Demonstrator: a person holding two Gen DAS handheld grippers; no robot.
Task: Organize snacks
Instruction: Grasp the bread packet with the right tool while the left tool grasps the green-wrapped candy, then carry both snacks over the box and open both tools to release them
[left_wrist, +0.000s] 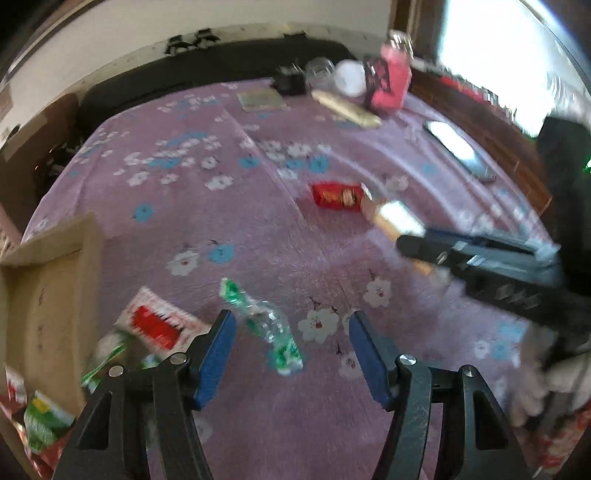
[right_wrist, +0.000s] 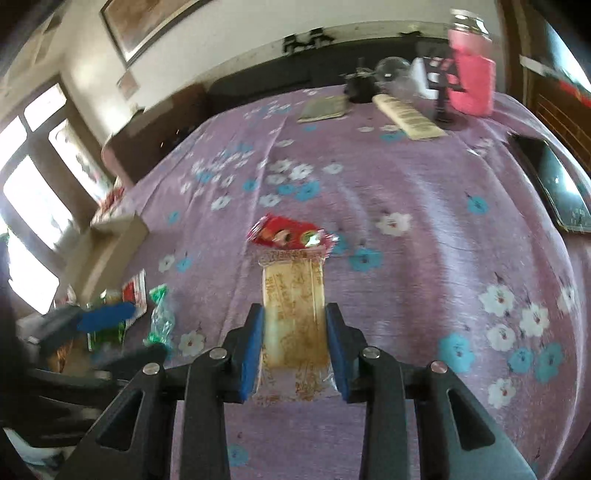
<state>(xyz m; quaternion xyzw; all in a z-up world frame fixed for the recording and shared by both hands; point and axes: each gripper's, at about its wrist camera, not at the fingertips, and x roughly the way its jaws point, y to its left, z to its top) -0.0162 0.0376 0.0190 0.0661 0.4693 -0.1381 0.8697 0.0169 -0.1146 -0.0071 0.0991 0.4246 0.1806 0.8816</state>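
My right gripper (right_wrist: 294, 314) is shut on a tan wrapped cake bar (right_wrist: 293, 310), held above the purple flowered cloth; the bar also shows in the left wrist view (left_wrist: 397, 218). A red snack packet (right_wrist: 288, 233) lies just beyond it, also in the left wrist view (left_wrist: 336, 196). My left gripper (left_wrist: 290, 321) is open and empty above a green-and-clear wrapped candy (left_wrist: 264, 325), which also shows in the right wrist view (right_wrist: 160, 317). A red-and-white packet (left_wrist: 159, 323) lies to its left beside a cardboard box (left_wrist: 51, 295).
At the far edge stand a pink-sleeved jar (right_wrist: 471, 74), a glass (right_wrist: 391, 68), a long beige packet (right_wrist: 406, 116) and a flat grey packet (right_wrist: 323, 108). A phone (right_wrist: 557, 184) lies at the right. Green packets (left_wrist: 44, 421) sit by the box.
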